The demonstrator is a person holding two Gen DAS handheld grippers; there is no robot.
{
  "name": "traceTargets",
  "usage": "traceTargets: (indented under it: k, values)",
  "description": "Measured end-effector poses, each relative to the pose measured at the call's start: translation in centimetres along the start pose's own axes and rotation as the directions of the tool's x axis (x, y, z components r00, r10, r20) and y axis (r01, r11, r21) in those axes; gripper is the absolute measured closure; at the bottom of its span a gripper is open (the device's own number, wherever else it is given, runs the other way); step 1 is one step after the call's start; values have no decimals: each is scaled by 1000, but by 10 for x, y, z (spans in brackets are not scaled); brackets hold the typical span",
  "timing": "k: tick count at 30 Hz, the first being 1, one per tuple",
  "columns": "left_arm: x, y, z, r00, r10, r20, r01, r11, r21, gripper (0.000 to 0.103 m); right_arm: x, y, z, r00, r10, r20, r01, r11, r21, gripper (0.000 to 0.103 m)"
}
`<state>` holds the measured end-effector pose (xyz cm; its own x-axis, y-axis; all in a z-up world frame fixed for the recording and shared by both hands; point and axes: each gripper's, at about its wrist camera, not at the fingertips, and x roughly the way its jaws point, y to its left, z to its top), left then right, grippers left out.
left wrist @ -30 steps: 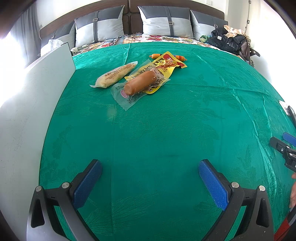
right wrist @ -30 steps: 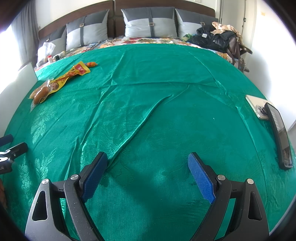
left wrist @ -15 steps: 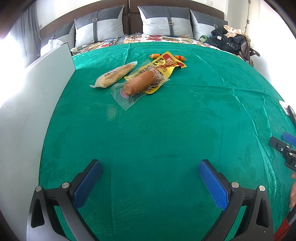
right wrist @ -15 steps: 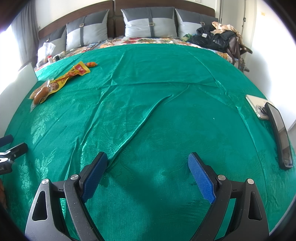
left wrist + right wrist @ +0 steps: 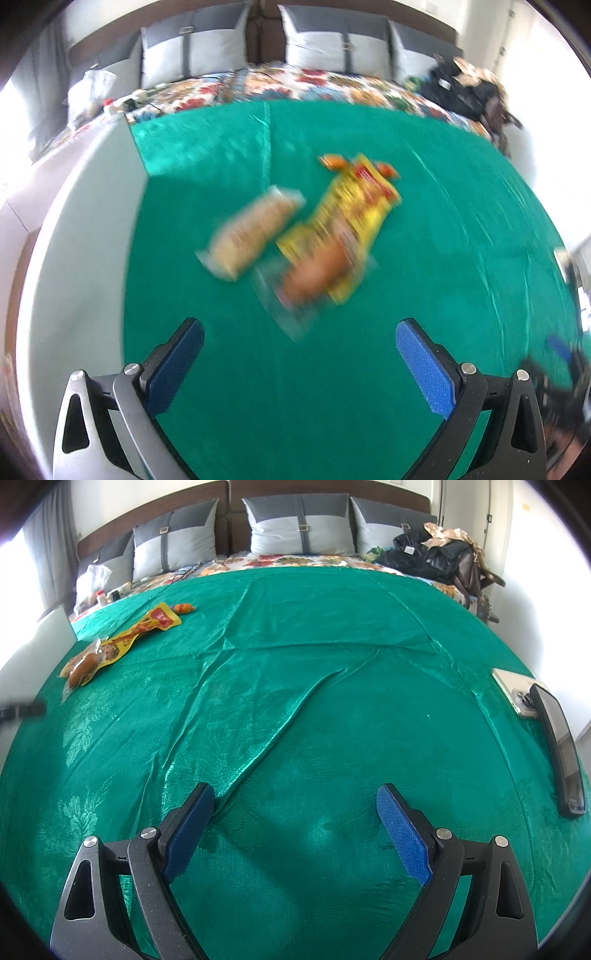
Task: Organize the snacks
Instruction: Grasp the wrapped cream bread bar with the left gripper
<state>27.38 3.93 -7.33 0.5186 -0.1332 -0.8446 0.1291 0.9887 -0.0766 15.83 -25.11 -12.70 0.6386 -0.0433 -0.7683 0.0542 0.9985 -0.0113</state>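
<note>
Spread over a bed: a green cloth [image 5: 332,686], creased in long ridges. Left gripper [image 5: 300,354] held above it with jaws wide apart, nothing between the blue pads [image 5: 177,365]. Right gripper [image 5: 295,827] likewise released, jaws spread, only bare cloth in the gap.

Seen from the left wrist, heavily smeared: a cluster of snacks just ahead of the fingertips. Made out only roughly there: a pale tan packet [image 5: 251,236] lying aslant, a yellow pouch [image 5: 351,206] beside it, and a brownish sausage in clear wrap [image 5: 314,273] overlapping the pouch's near end. Print and edges too blurred to read. Behind the pouch, a small orange piece [image 5: 332,161], half covered by the pouch's top.

Seen sharper but small from the right wrist: the same pouch [image 5: 140,631] and sausage [image 5: 83,666] far off to the left, well apart from the right gripper, with the orange piece [image 5: 183,608] at the pouch's far end. Tan packet not findable in that view.

Along the left edge, a white panel [image 5: 85,236], cut off by the frame. At the right rim, a dark flat slab [image 5: 557,749] lying near a pale device [image 5: 513,690], both squeezed by the lens. At the headboard, grey pillows [image 5: 299,524] and a dark heap of bags [image 5: 439,559], contents unclear.
</note>
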Motion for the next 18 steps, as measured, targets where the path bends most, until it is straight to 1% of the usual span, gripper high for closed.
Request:
traceTargets:
  k: [2, 4, 7, 8, 11, 12, 13, 14, 15, 16, 17, 18]
  values:
    - [11, 17, 28, 1000, 28, -1, -28, 999, -42, 1, 0, 0, 0, 1000, 0, 0, 0, 1000, 0, 11]
    - [26, 29, 45, 999, 50, -23, -51, 997, -54, 1, 0, 1, 0, 1000, 2, -2, -2, 1000, -1, 10]
    - [52, 40, 60, 993, 90, -72, -92, 995, -23, 4, 1, 1, 0, 1000, 4, -3, -4, 1000, -4, 10]
    - [60, 43, 62, 992, 92, -85, -94, 996, -12, 4, 1, 1, 0, 1000, 4, -3, -4, 1000, -4, 10]
    - [83, 49, 62, 990, 38, -136, -39, 999, -1, 4, 1, 1, 0, 1000, 4, -3, -4, 1000, -4, 9]
    - [88, 51, 61, 990, 21, -141, -22, 1000, -6, 5, 1, 1, 0, 1000, 4, -3, -4, 1000, -4, 9]
    - [91, 51, 60, 990, 3, -140, -5, 1000, -10, 8, 0, 2, 0, 1000, 4, -3, -4, 1000, -4, 9]
    - [89, 50, 58, 993, -1, -116, 0, 1000, -3, 11, 0, 1, 0, 1000, 4, -3, -4, 1000, -4, 9]
    - [84, 48, 56, 996, -9, -89, 10, 1000, 14, 26, 0, 1, 0, 1000, 4, -3, -4, 1000, -4, 9]
    - [81, 43, 52, 997, -1, -73, 3, 1000, 30, 48, 0, 1, 0, 1000, 4, -3, -4, 1000, -4, 9]
    - [78, 39, 49, 998, 11, -67, -8, 999, 41, 67, 1, 1, 0, 1000, 4, -3, -4, 1000, -4, 9]
    - [74, 37, 44, 998, -1, -67, 4, 999, 35, 74, 1, 1, 0, 1000, 4, -3, -4, 1000, -4, 9]
